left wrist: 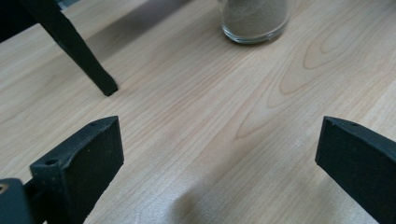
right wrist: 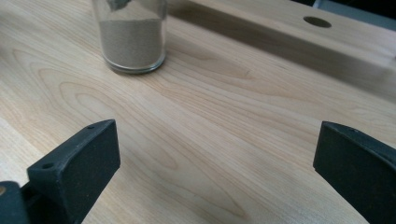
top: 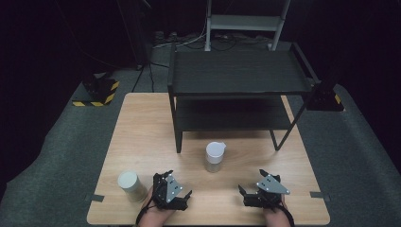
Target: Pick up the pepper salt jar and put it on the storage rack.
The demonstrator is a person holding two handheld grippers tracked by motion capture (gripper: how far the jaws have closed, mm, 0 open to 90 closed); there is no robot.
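Your left tongs (top: 179, 187) and right tongs (top: 250, 187) both rest on the near edge of the worktop (top: 142, 137), each spread wide and gripping nothing. Between them and a little farther off stands a glass beaker (top: 215, 156) partly filled with sand, well apart from both. A white-topped jar (top: 131, 185) stands just left of your left tongs. Across the far half of the worktop sits a black two-tier shelf (top: 236, 75); its near-left leg (top: 178, 137) stands left of the beaker, its near-right leg (top: 279, 142) to the right.
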